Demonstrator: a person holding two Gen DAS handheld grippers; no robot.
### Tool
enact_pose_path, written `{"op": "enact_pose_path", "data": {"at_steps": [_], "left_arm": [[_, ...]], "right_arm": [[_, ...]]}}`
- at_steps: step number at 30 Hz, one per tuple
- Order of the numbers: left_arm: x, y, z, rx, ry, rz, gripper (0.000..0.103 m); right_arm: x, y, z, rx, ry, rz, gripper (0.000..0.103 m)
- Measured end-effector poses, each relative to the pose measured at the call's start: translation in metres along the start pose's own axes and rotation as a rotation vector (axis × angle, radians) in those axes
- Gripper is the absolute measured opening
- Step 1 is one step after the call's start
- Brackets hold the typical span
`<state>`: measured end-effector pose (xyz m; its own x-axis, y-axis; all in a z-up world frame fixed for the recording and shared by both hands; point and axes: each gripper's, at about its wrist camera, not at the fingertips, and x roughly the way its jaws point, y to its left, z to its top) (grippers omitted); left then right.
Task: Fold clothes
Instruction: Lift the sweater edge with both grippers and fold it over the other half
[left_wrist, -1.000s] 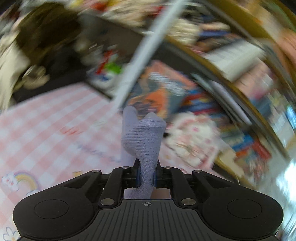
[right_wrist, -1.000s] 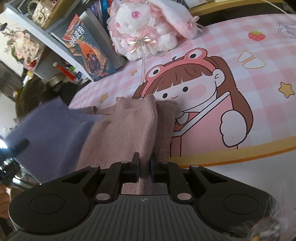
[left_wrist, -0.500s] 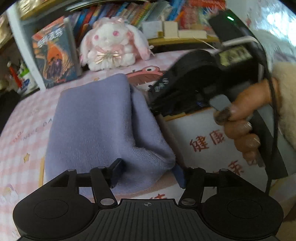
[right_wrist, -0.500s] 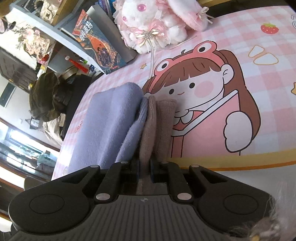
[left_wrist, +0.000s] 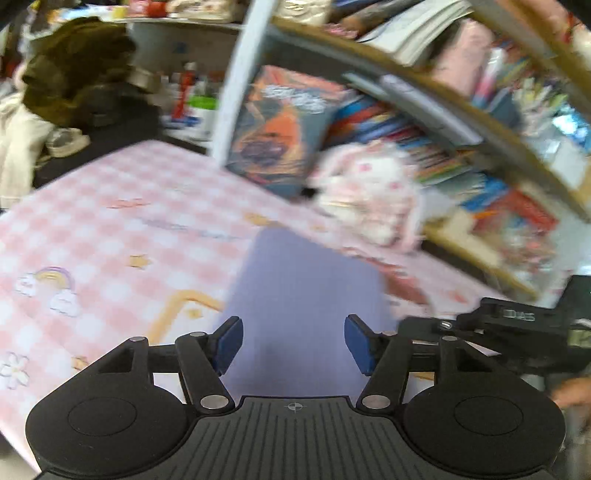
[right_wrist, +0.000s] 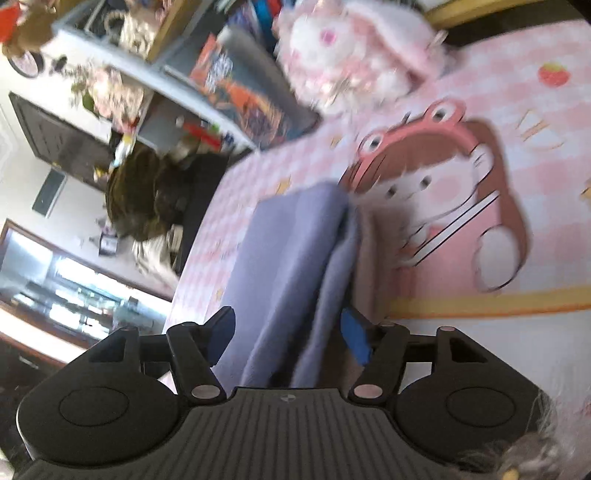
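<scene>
- The left gripper (left_wrist: 293, 345) hovers over the worktop (left_wrist: 110, 229) with its jaws spread wide; nothing is between the blue pads (left_wrist: 229, 341).
- A lavender knit garment (left_wrist: 306, 295) lies folded on the pink checked mat, directly ahead of the left gripper and under the gap between its jaws.
- In the right wrist view the same lavender knit garment (right_wrist: 291, 266) shows as a folded pile with several layers; its edges run toward the camera.
- Under the lavender layers, on the side toward the cartoon girl (right_wrist: 439, 192) printed on the mat, there is a dusty pink garment (right_wrist: 369, 258); it touches the lavender one.
- The right gripper (right_wrist: 288, 332) also has its jaws spread, and the folded pile passes between them. I cannot tell if the pads touch the cloth.
- The right gripper appears at the right edge of the left wrist view, just beside the garment, with part of a hand (left_wrist: 572, 393) below it.
- A white and pink plush rabbit (left_wrist: 369, 192) sits at the far edge of the worktop, near a book with an orange cover (left_wrist: 280, 129) that leans against a shelf post (left_wrist: 236, 81).
- Bookshelves (left_wrist: 461, 122) full of books stand behind the rabbit.
- Both views are blurred, so small details are not clear.
</scene>
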<state>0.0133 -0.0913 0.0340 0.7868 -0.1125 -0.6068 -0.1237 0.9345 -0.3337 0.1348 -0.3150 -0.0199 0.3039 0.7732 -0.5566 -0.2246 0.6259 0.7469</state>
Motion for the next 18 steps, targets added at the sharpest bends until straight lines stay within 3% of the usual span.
{"op": "enact_pose_path", "data": {"at_steps": [3, 5, 6, 9, 12, 15, 18], "left_arm": [[0.011, 0.000, -0.007, 0.022, 0.034, 0.026, 0.049], [0.019, 0.000, -0.011, 0.037, 0.057, 0.044, 0.048], [0.023, 0.001, -0.013, 0.044, 0.069, 0.052, 0.048], [0.034, 0.001, -0.020, 0.066, 0.103, 0.078, 0.048], [0.046, 0.001, -0.027, 0.088, 0.138, 0.105, 0.049], [0.043, -0.003, -0.031, 0.125, 0.138, 0.126, 0.052], [0.041, -0.002, -0.032, 0.128, 0.132, 0.122, 0.053]], "right_arm": [[0.029, 0.004, 0.001, 0.034, 0.077, -0.074, 0.070], [0.036, 0.012, 0.000, 0.014, 0.066, -0.087, 0.042], [0.033, 0.018, -0.001, -0.016, 0.052, -0.065, 0.016], [0.006, 0.028, -0.007, -0.122, -0.023, 0.049, 0.015], [0.017, 0.002, -0.016, -0.059, 0.052, -0.100, 0.014], [0.025, -0.021, -0.019, 0.026, 0.063, -0.075, 0.015], [0.019, -0.016, -0.019, -0.012, 0.042, -0.086, 0.020]]}}
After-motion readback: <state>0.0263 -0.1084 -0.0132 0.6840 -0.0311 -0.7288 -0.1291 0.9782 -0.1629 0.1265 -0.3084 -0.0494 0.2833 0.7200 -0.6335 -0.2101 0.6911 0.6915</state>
